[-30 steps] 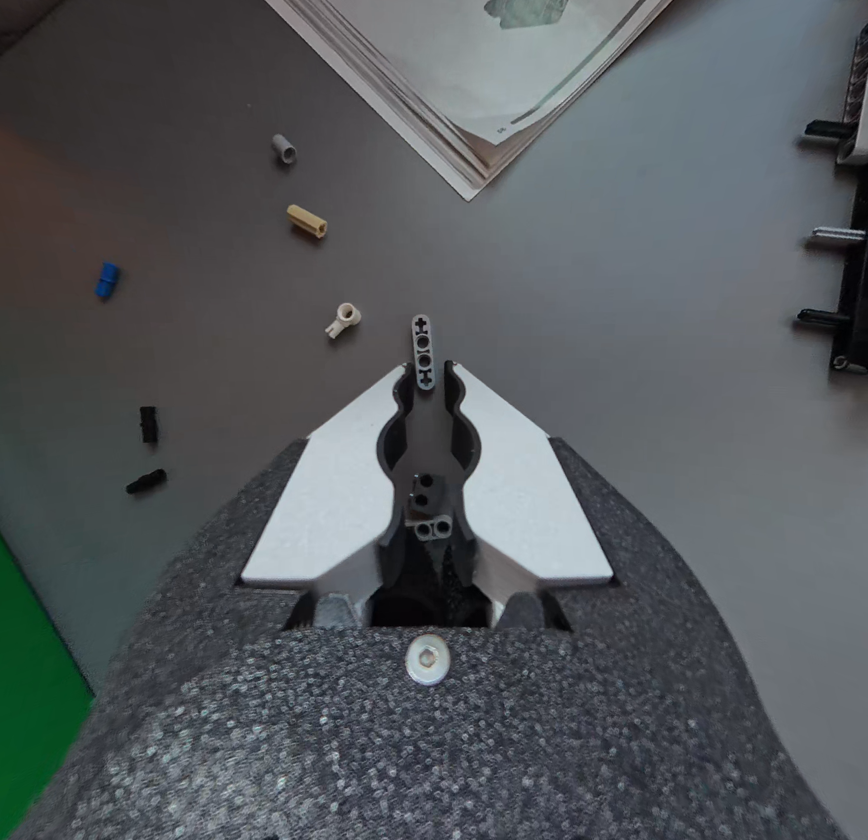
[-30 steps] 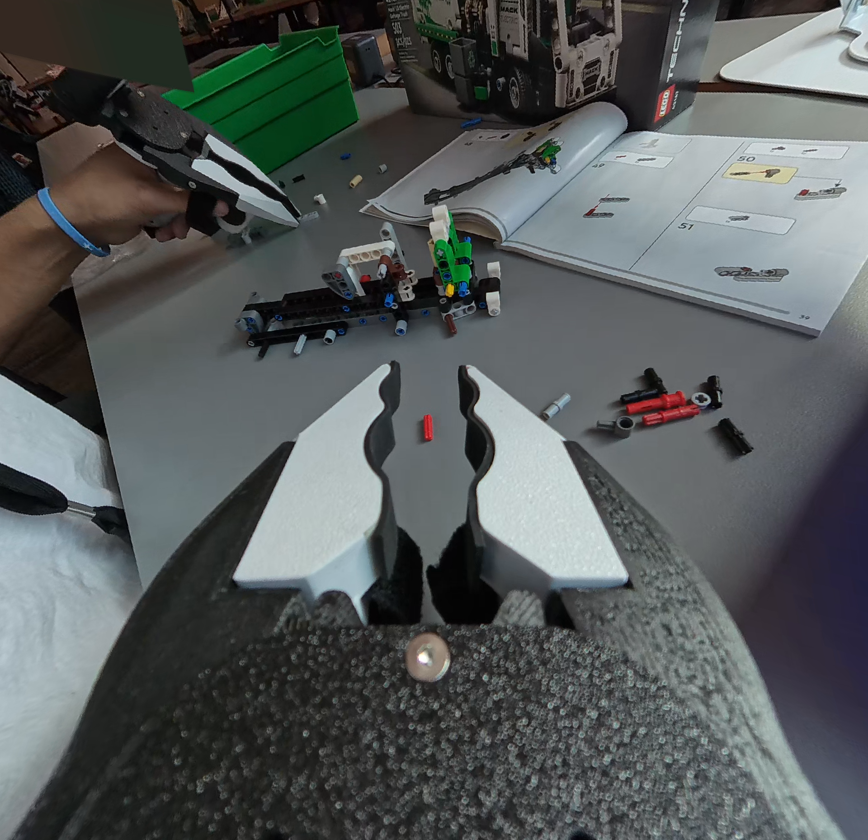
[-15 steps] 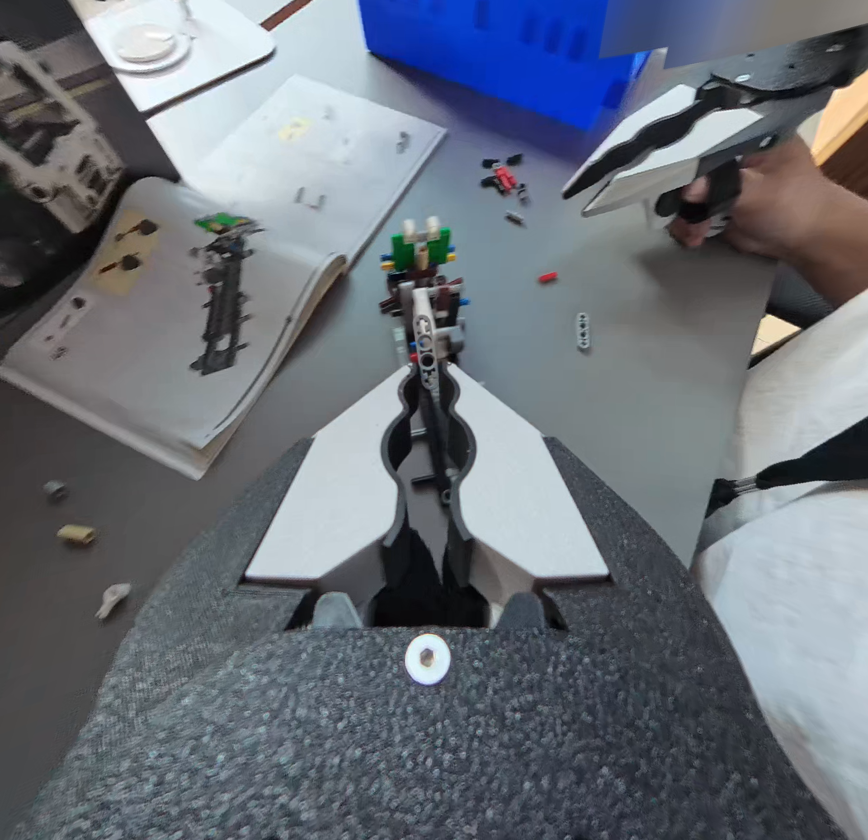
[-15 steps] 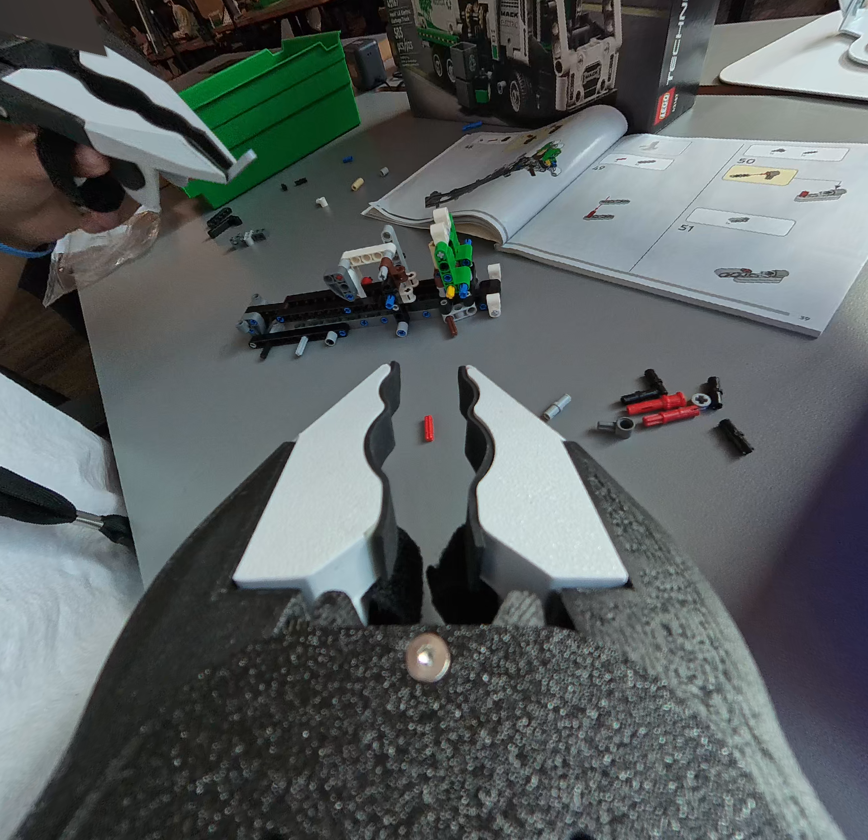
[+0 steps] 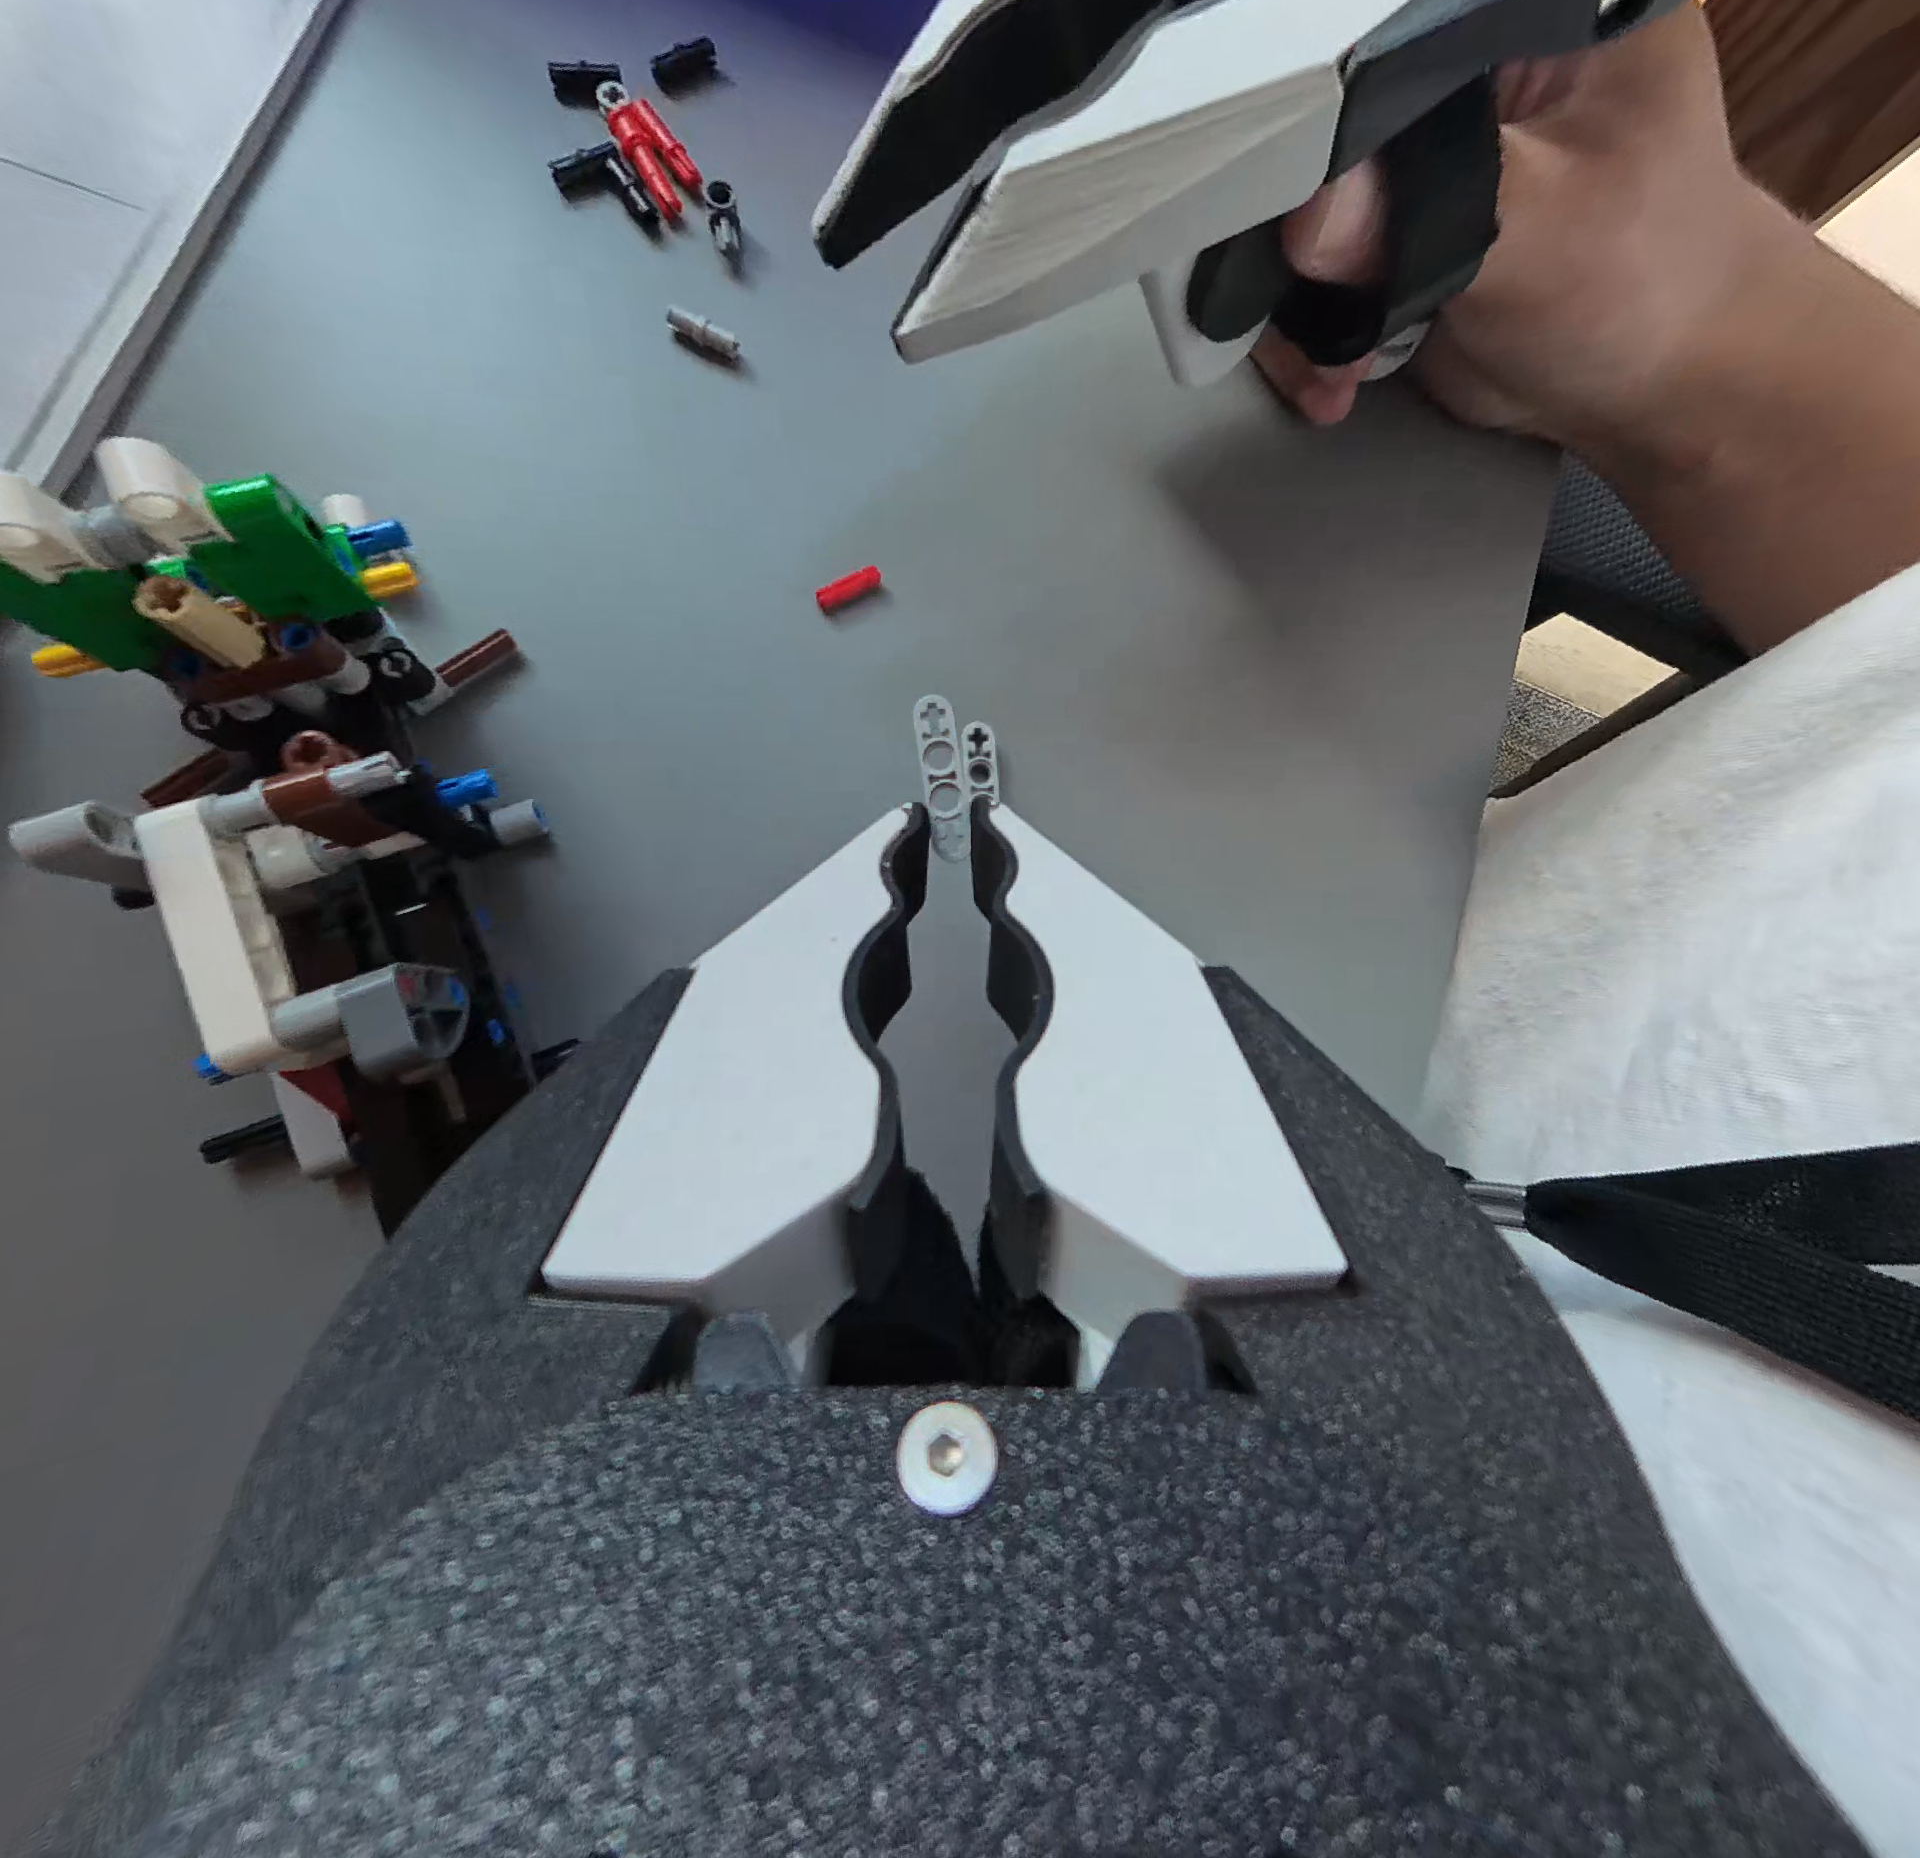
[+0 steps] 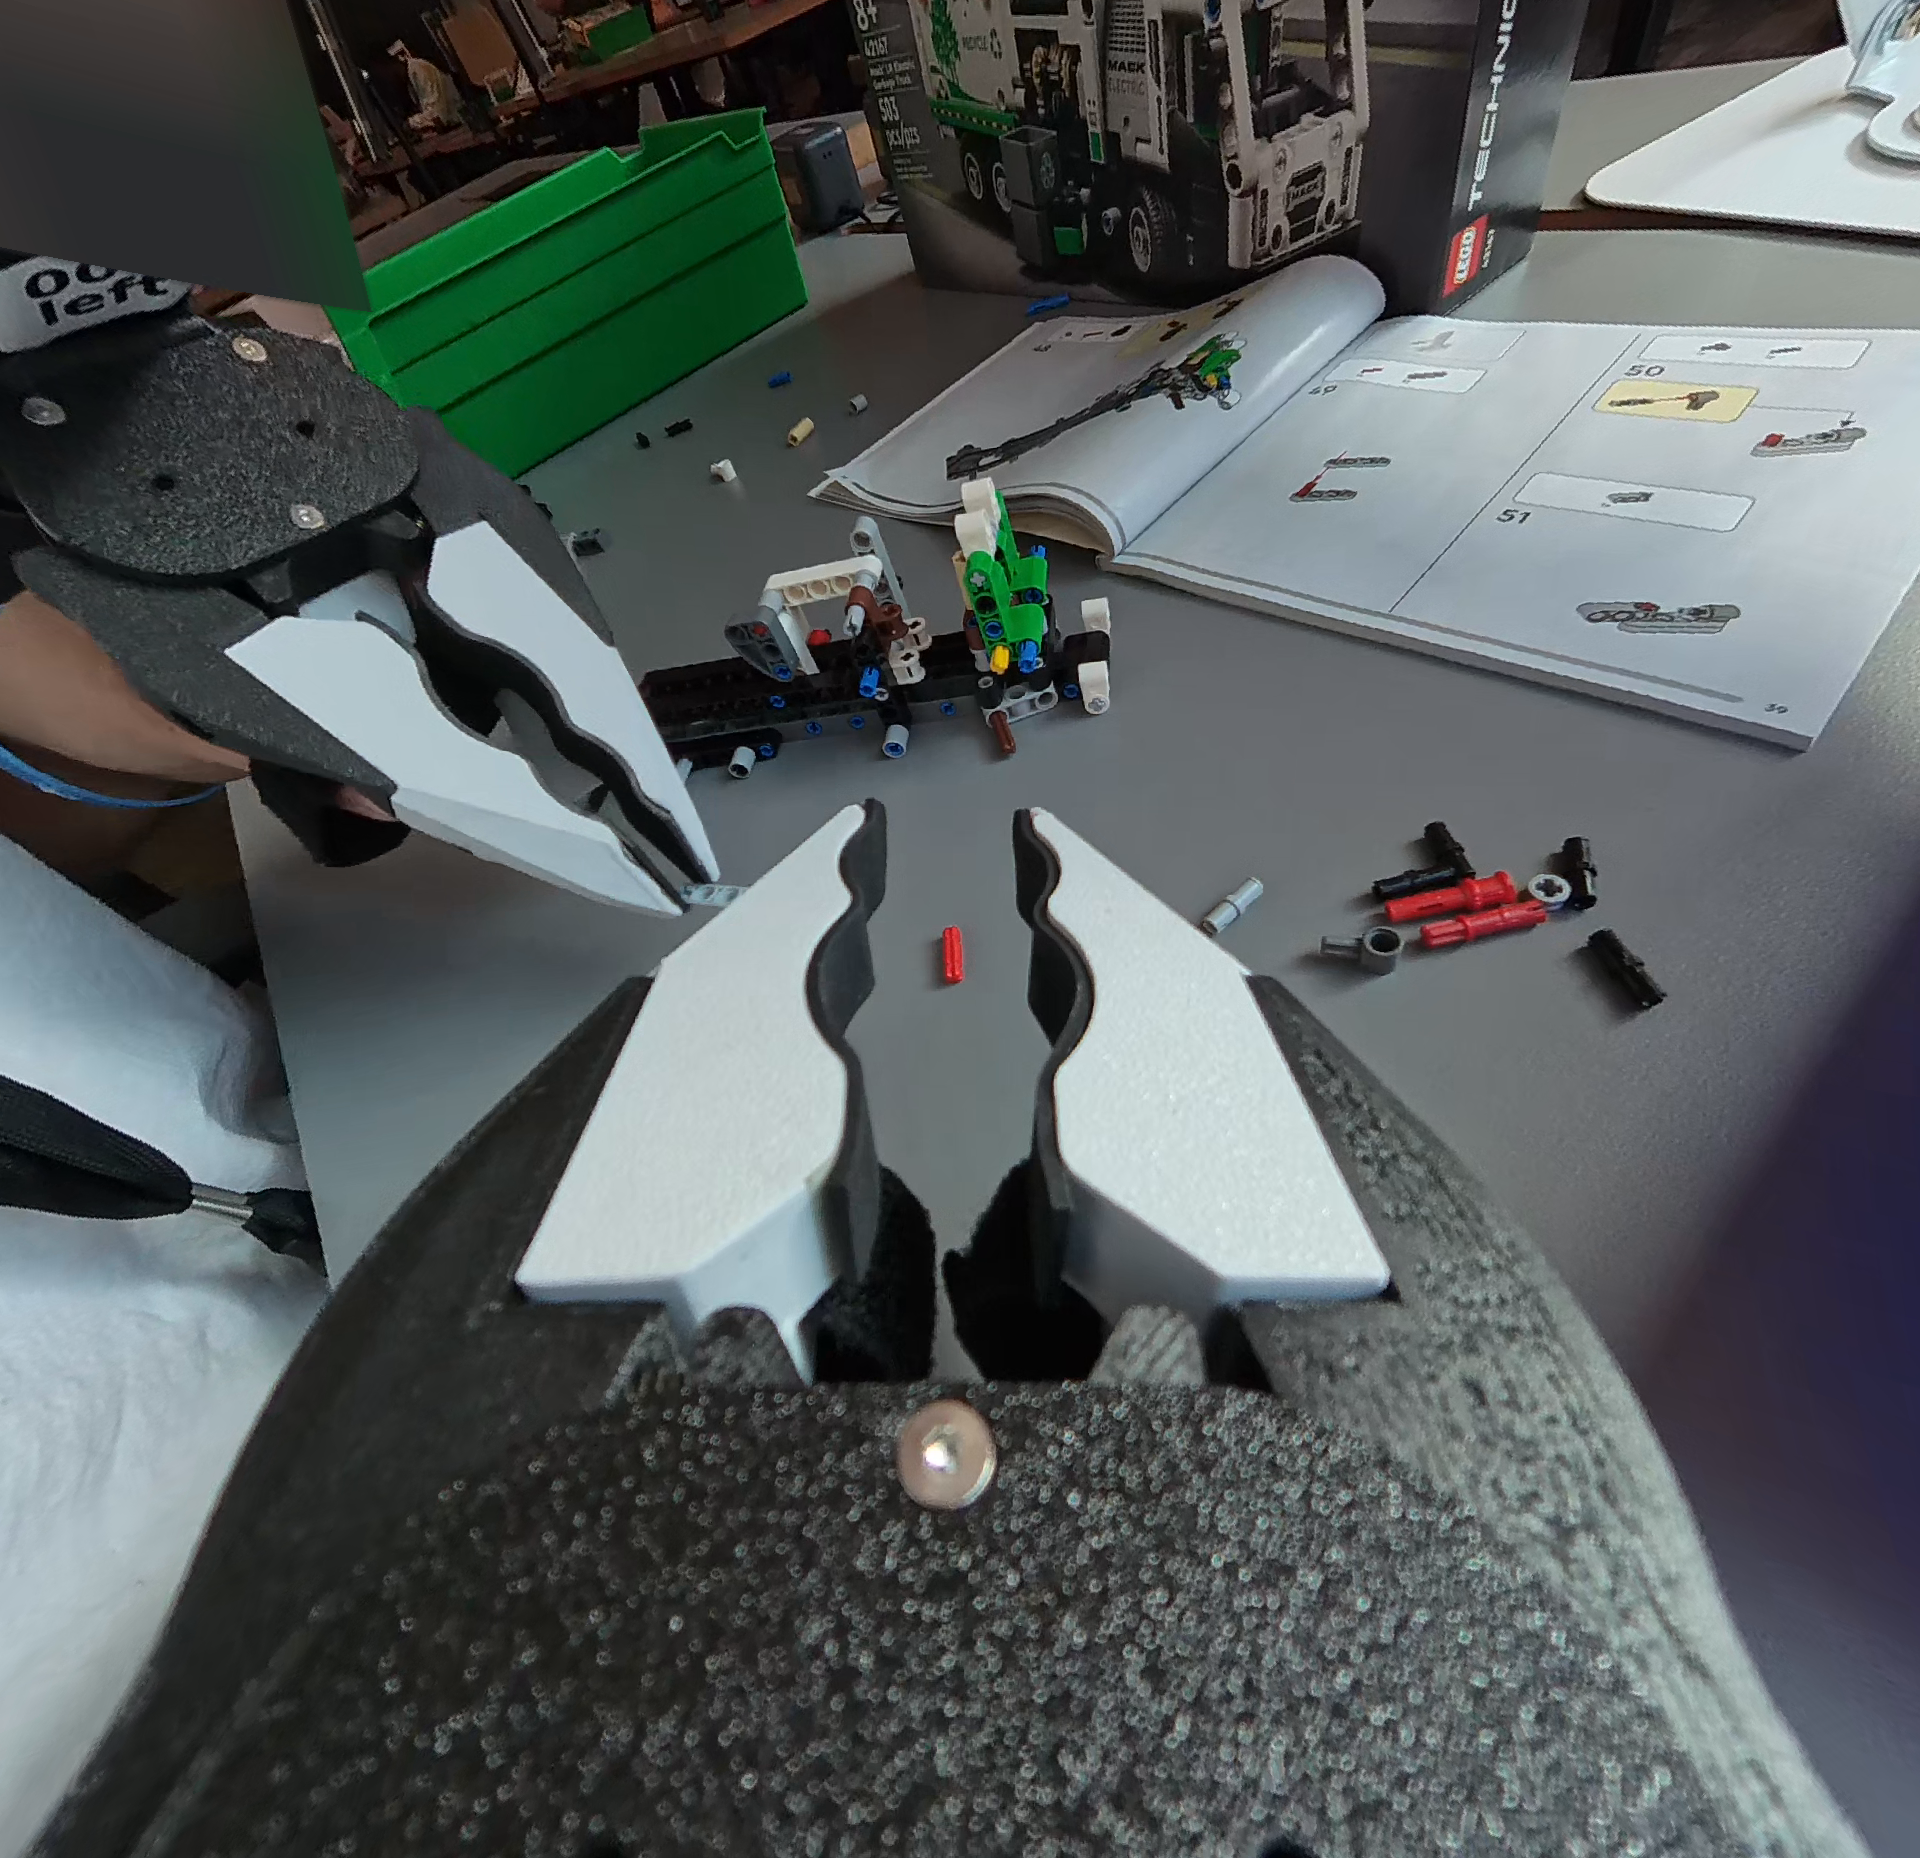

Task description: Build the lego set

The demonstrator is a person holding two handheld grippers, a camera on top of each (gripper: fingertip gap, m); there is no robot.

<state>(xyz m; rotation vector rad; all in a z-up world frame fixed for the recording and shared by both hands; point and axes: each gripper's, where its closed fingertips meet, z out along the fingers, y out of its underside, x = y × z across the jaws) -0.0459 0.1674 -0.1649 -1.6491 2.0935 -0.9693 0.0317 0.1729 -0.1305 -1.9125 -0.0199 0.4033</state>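
My left gripper point(image 5: 948, 821) is shut on a thin grey beam point(image 5: 938, 774) that sticks out past its tips, low over the grey table. A second thin grey beam point(image 5: 981, 764) lies right beside it. The left gripper also shows in the right wrist view point(image 6: 696, 889), its tip close to my right gripper's left finger. My right gripper point(image 6: 945, 821) is open and empty, with a small red pin point(image 6: 952, 953) on the table between its fingers. The right gripper also shows in the left wrist view point(image 5: 868, 291). The part-built truck chassis point(image 6: 883, 665) stands behind, and shows at the left in the left wrist view point(image 5: 260, 769).
An open instruction booklet point(image 6: 1455, 520), the set's box point(image 6: 1195, 115) and a green bin point(image 6: 582, 281) stand at the back. Red and black pins point(image 6: 1475, 904) and a grey pin point(image 6: 1231, 904) lie to the right. More small parts point(image 6: 800, 432) lie by the bin. A person's white clothing is at the left. Left tips to right tips: about 9 cm.
My left gripper has swung with the grey beam from the loose parts by the booklet to the spot in front of my right gripper, low beside the second beam. The right gripper has stayed still.
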